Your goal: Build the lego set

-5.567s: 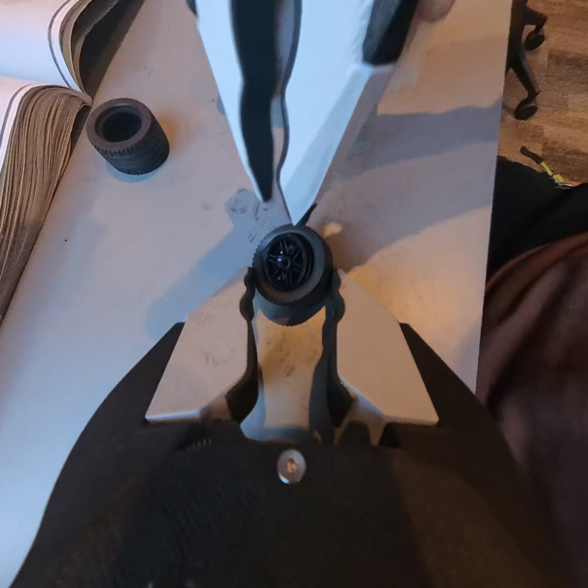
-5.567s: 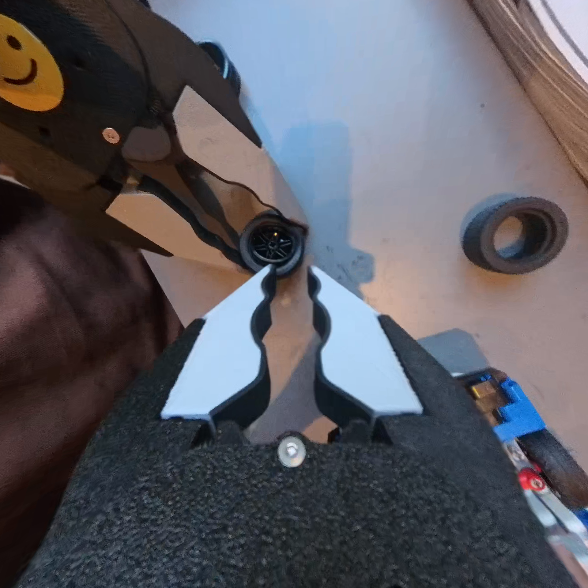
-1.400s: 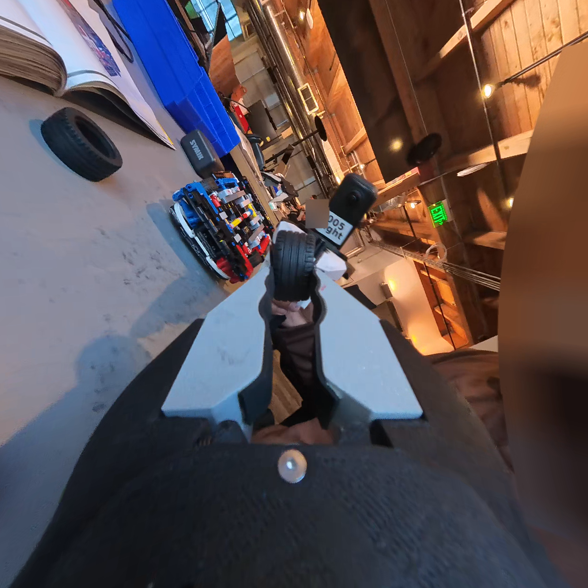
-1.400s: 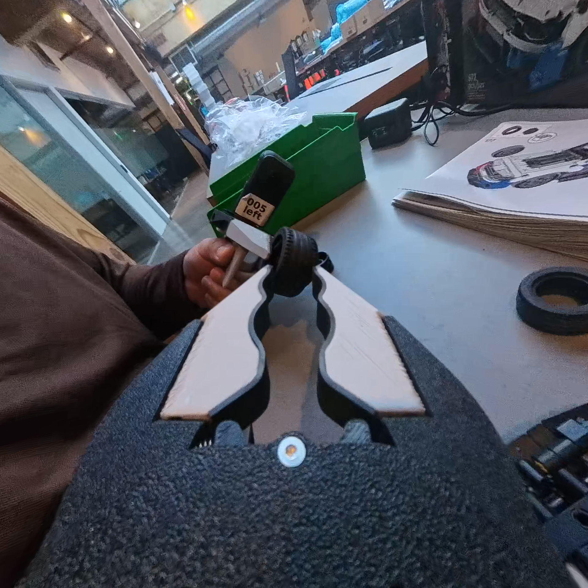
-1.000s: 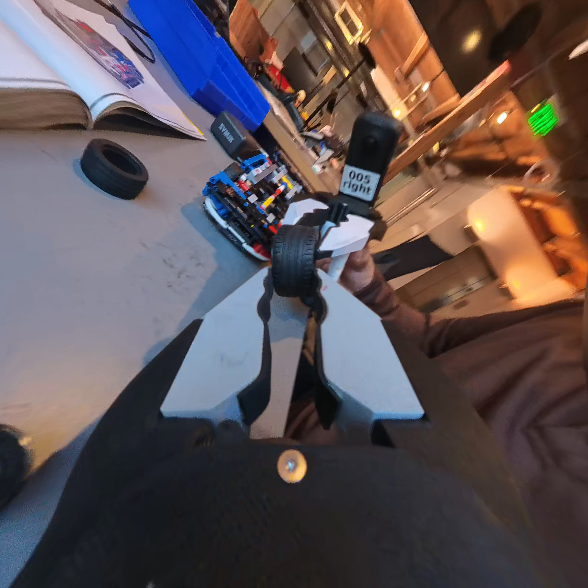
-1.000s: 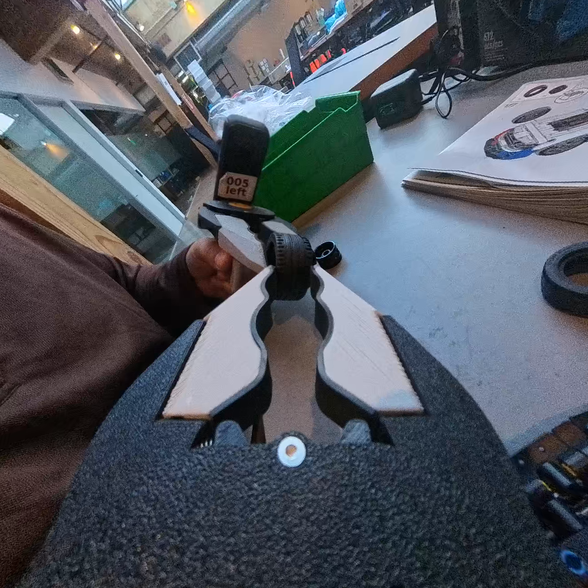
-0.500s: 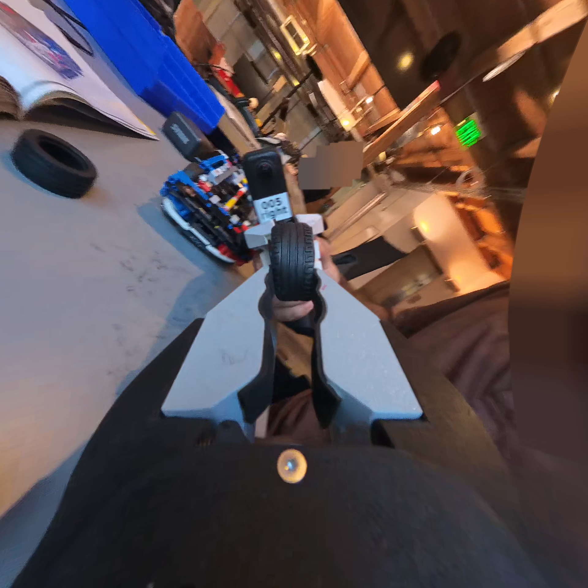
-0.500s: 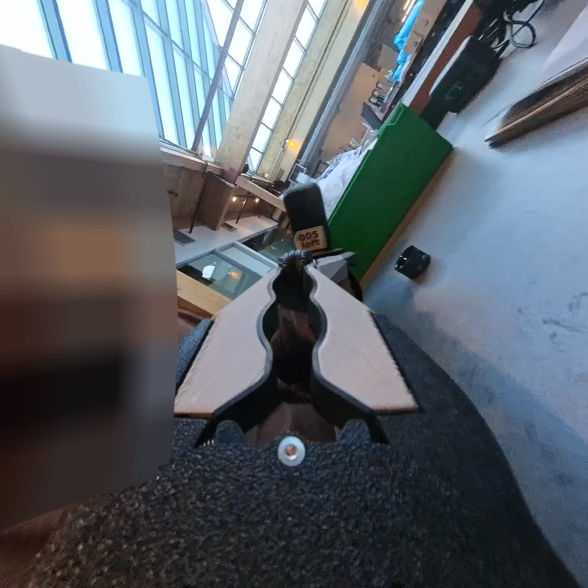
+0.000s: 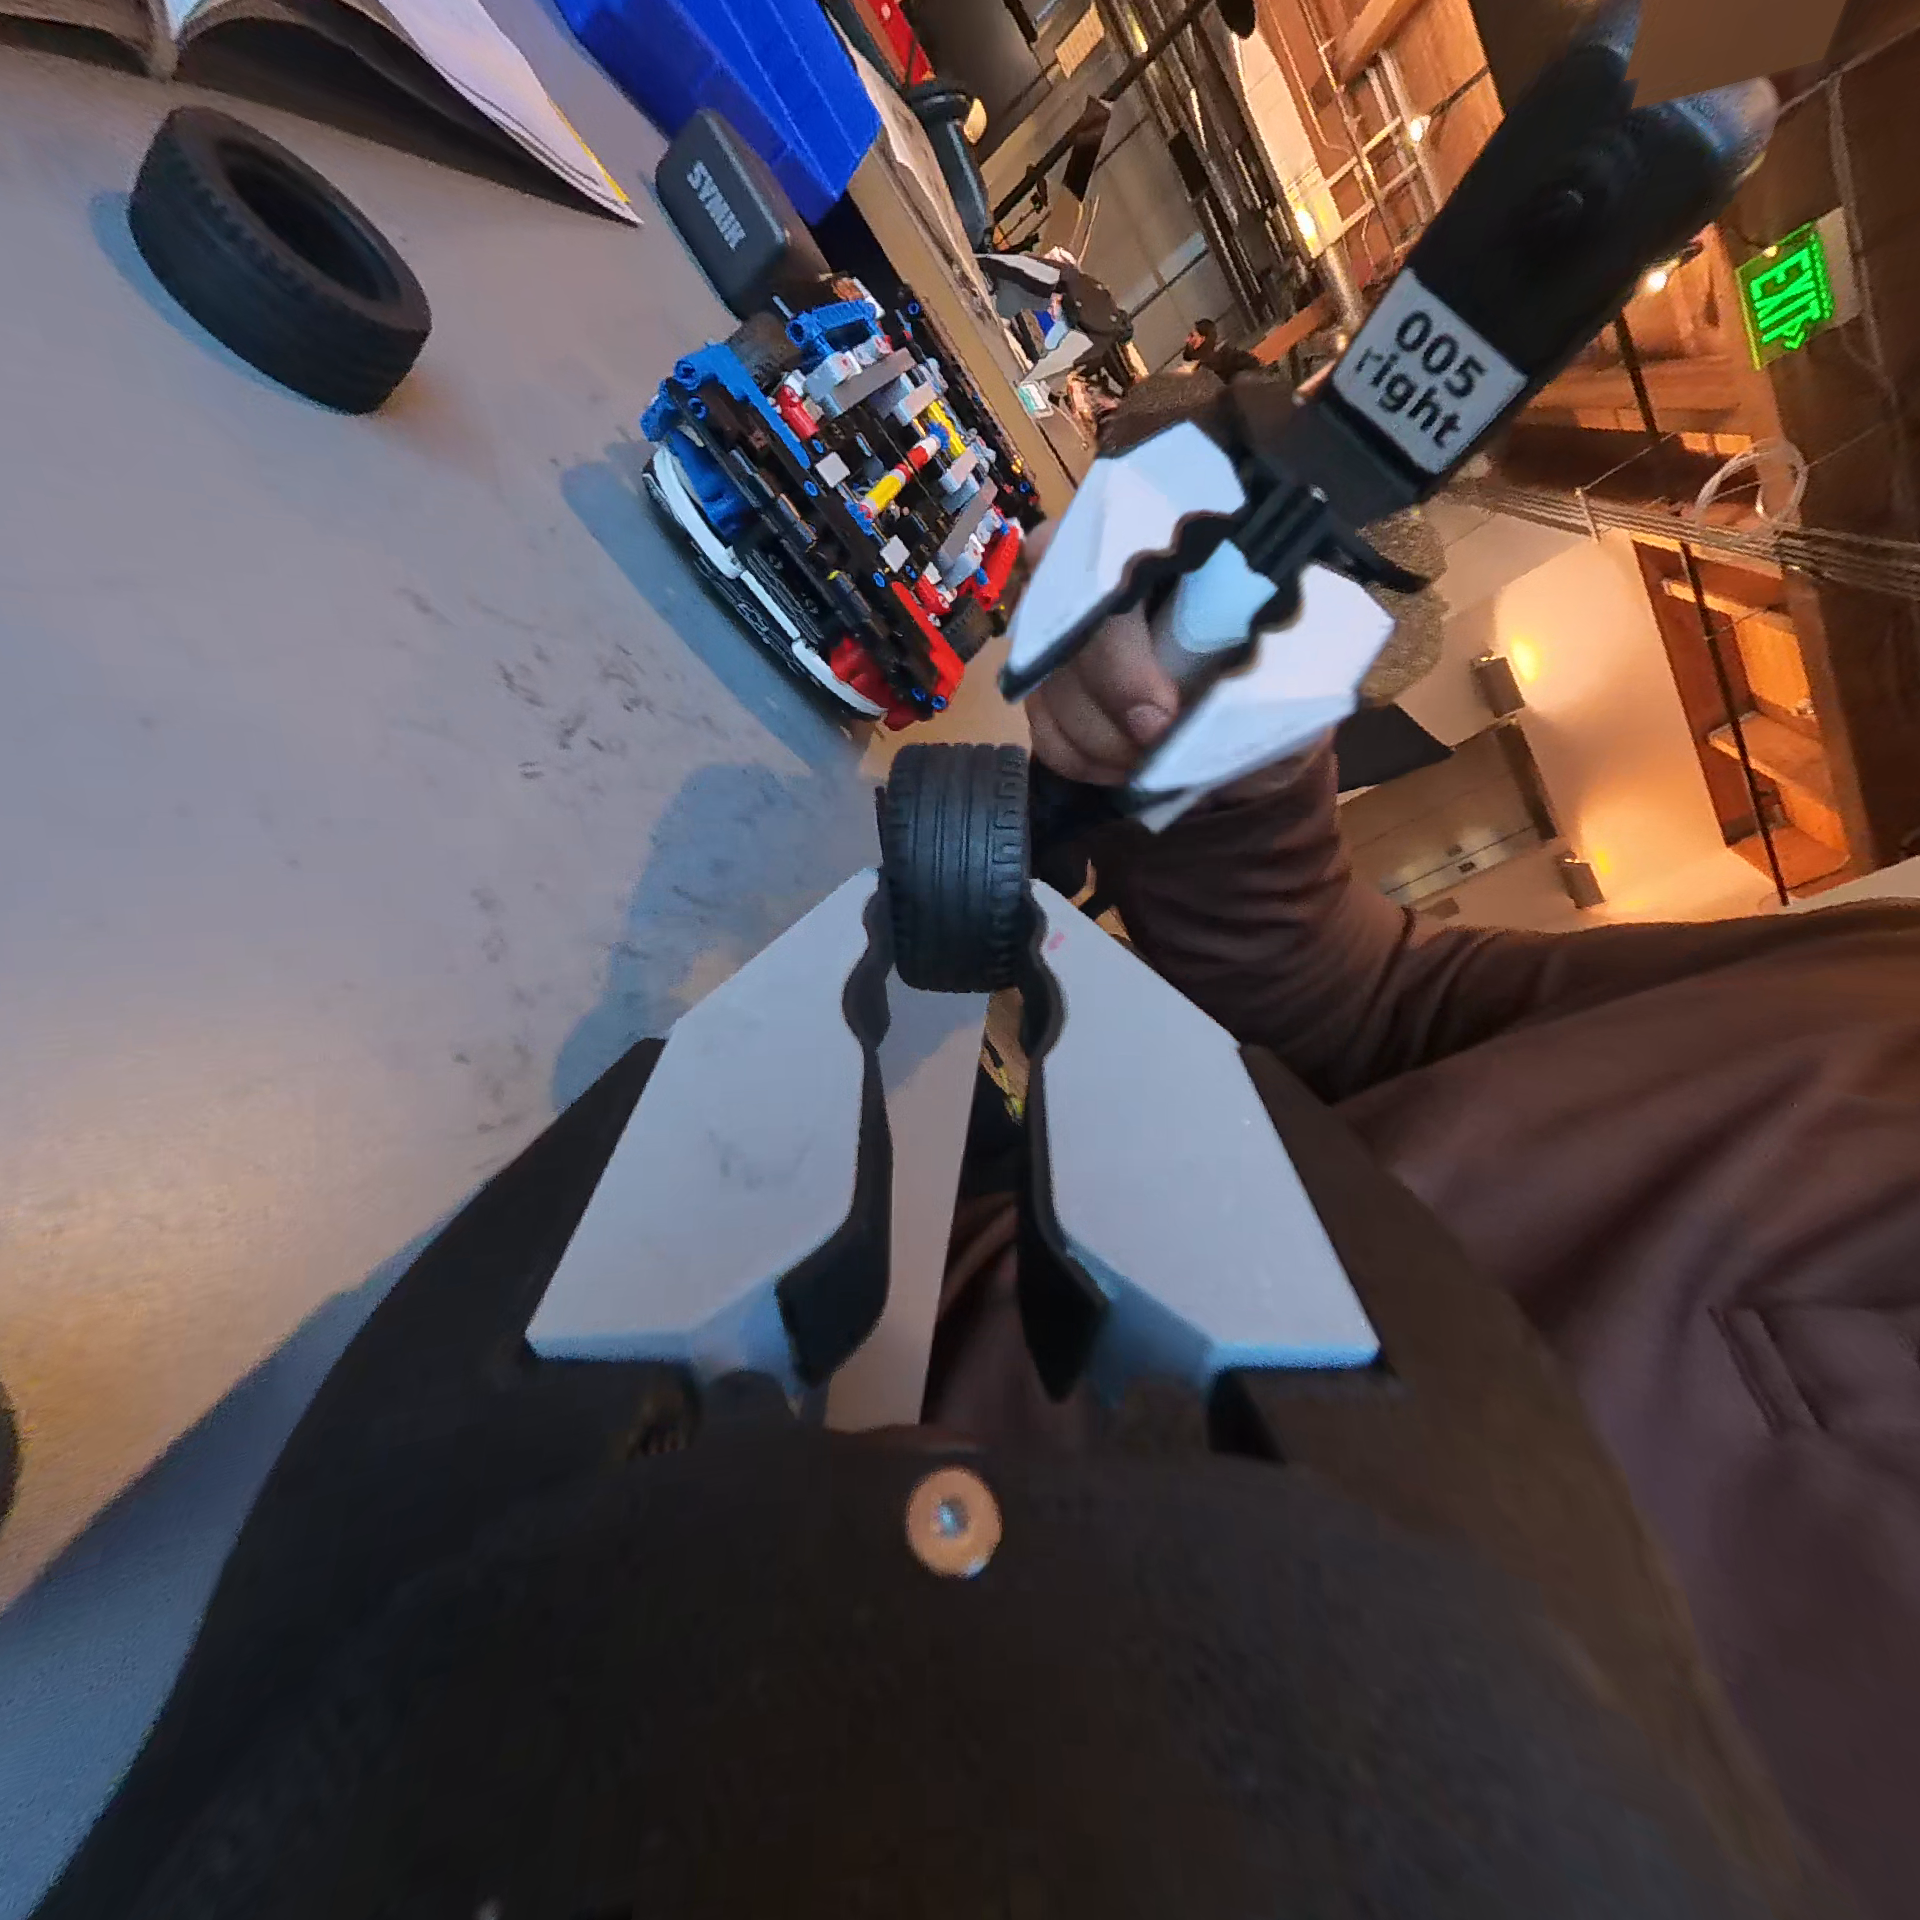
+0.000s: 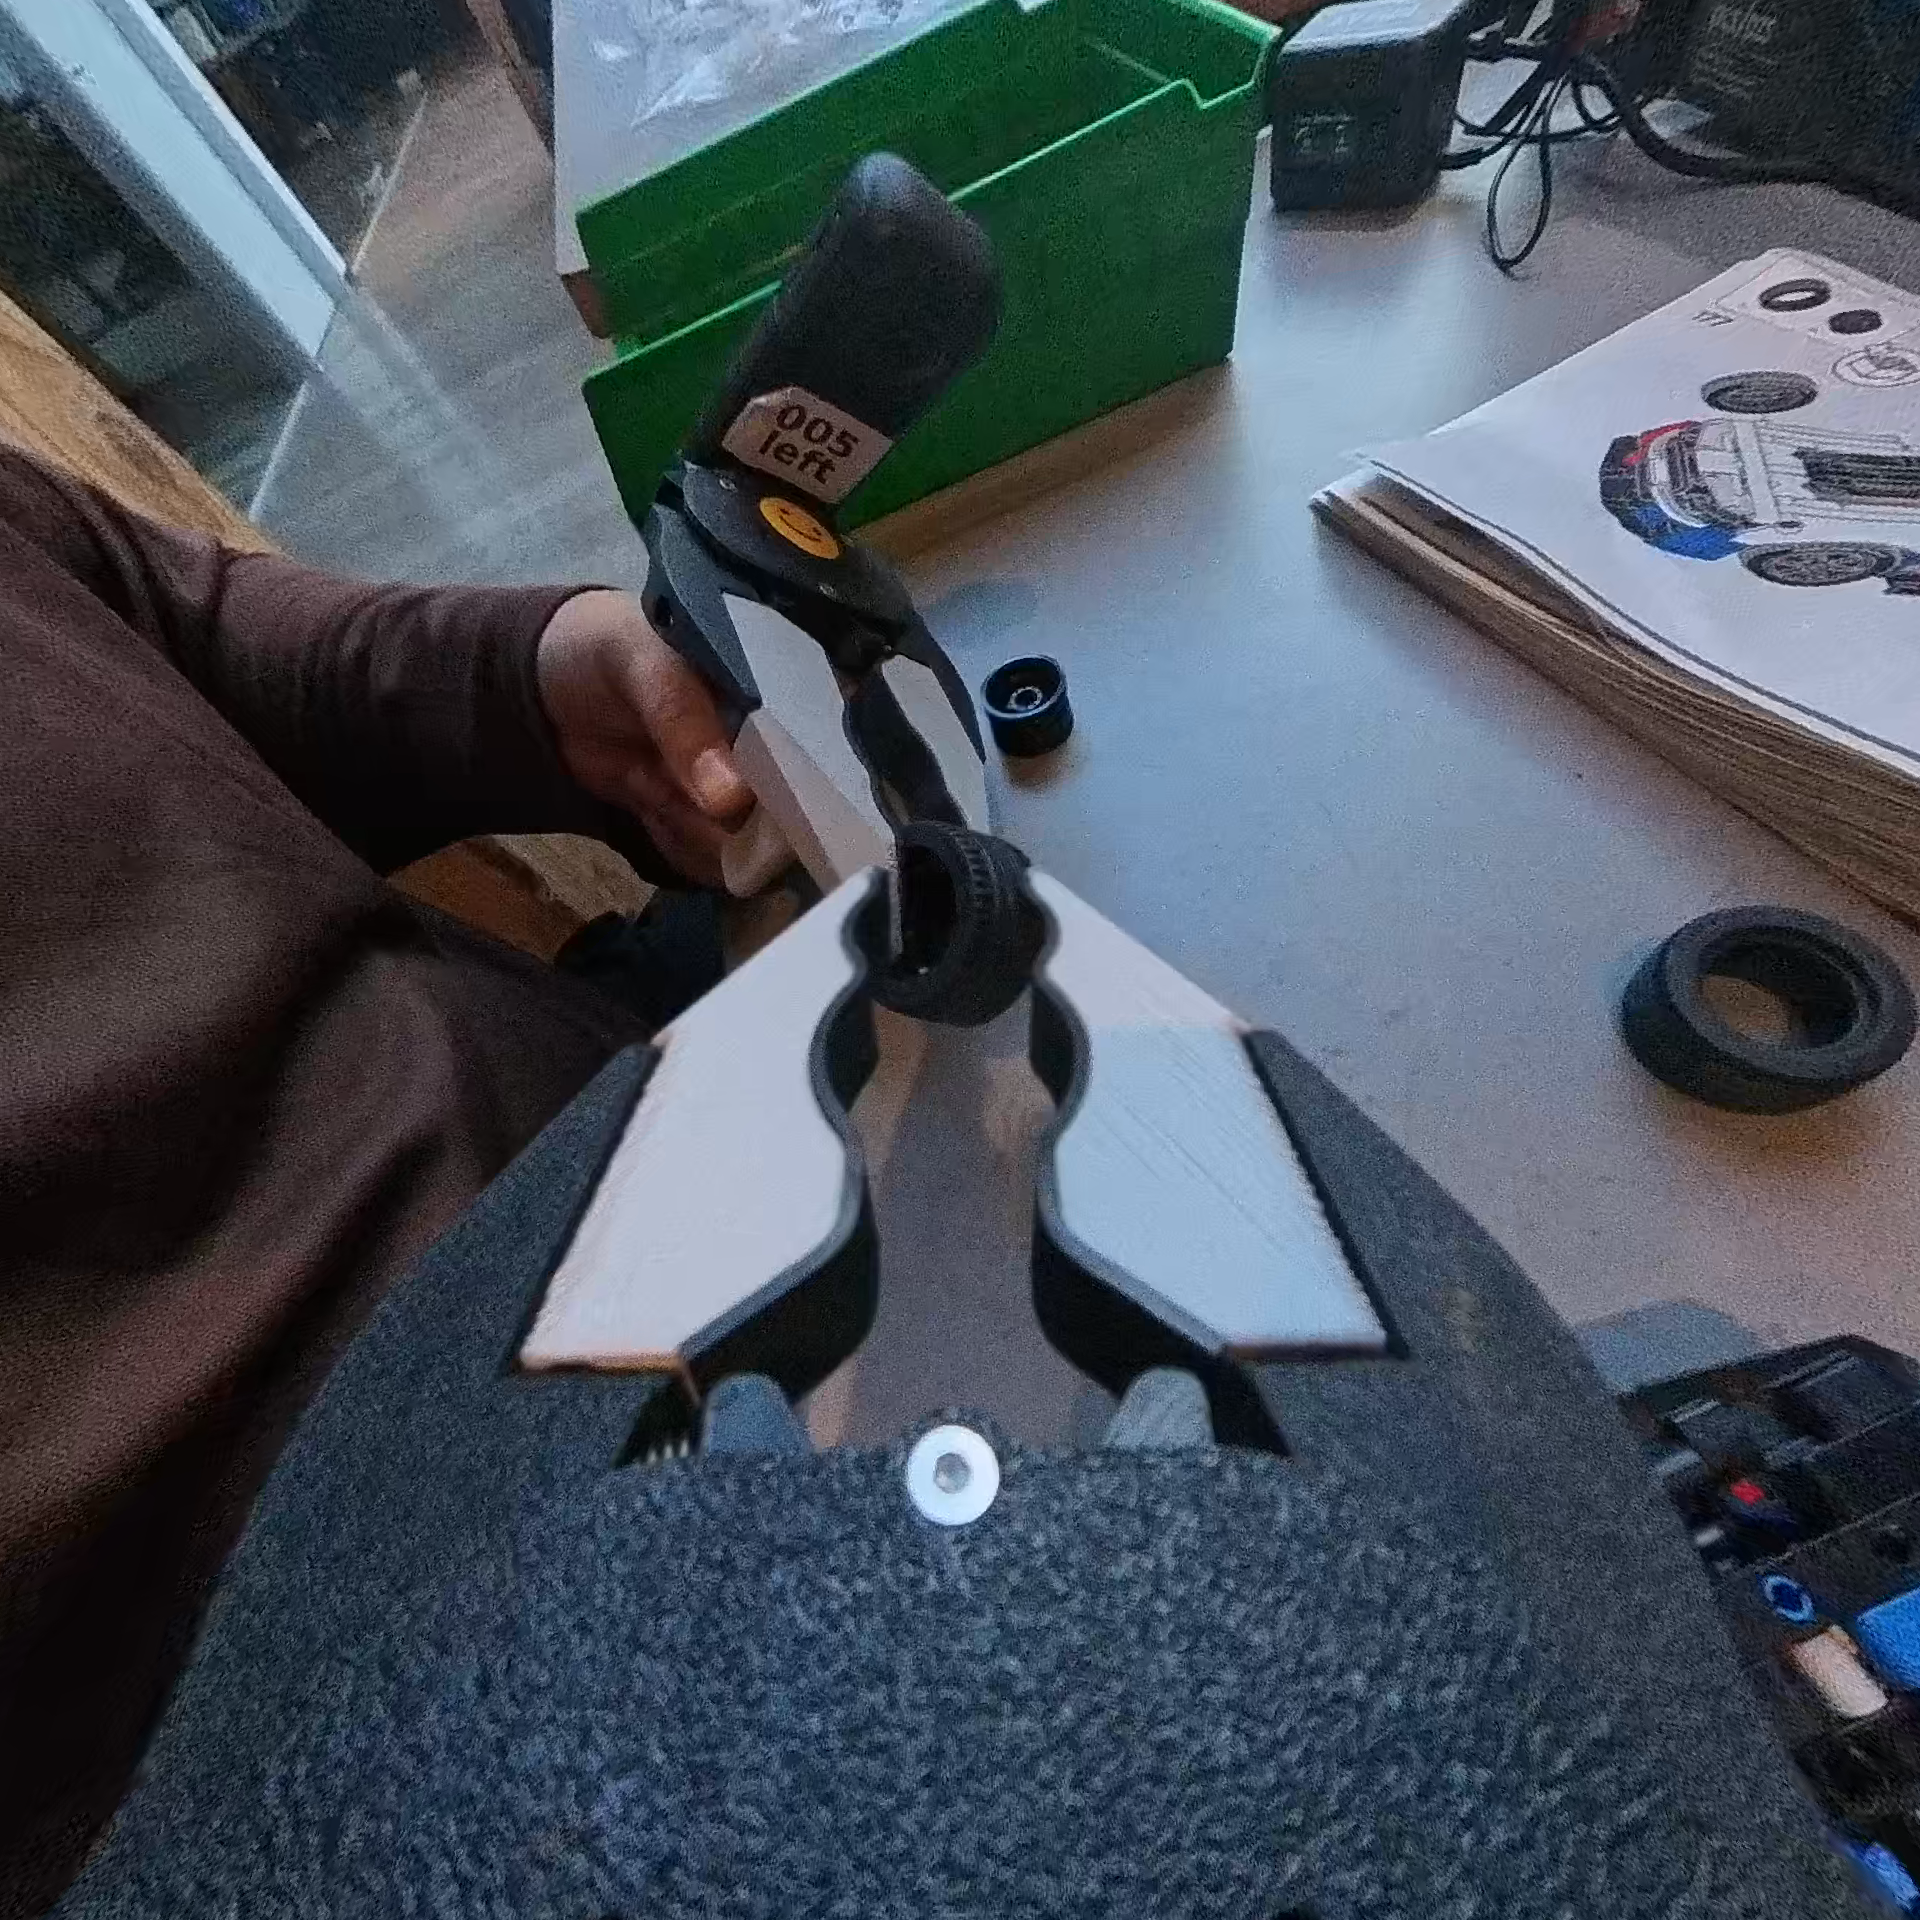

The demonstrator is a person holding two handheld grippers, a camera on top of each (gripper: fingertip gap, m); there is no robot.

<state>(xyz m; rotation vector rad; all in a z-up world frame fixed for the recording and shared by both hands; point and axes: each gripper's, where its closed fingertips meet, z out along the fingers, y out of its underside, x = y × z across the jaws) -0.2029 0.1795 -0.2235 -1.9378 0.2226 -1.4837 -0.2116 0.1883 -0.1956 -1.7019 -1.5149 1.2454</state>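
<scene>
Left gripper: fingers closed on the small black wheel, held at the tips, centre frame, above the counter edge. Right gripper: fingers partly open around the same wheel; contact cannot be told. Loose tyre on counter, upper left of the left wrist view; partly built lego car right of it. Open instruction booklet upper right of the right wrist view.
</scene>
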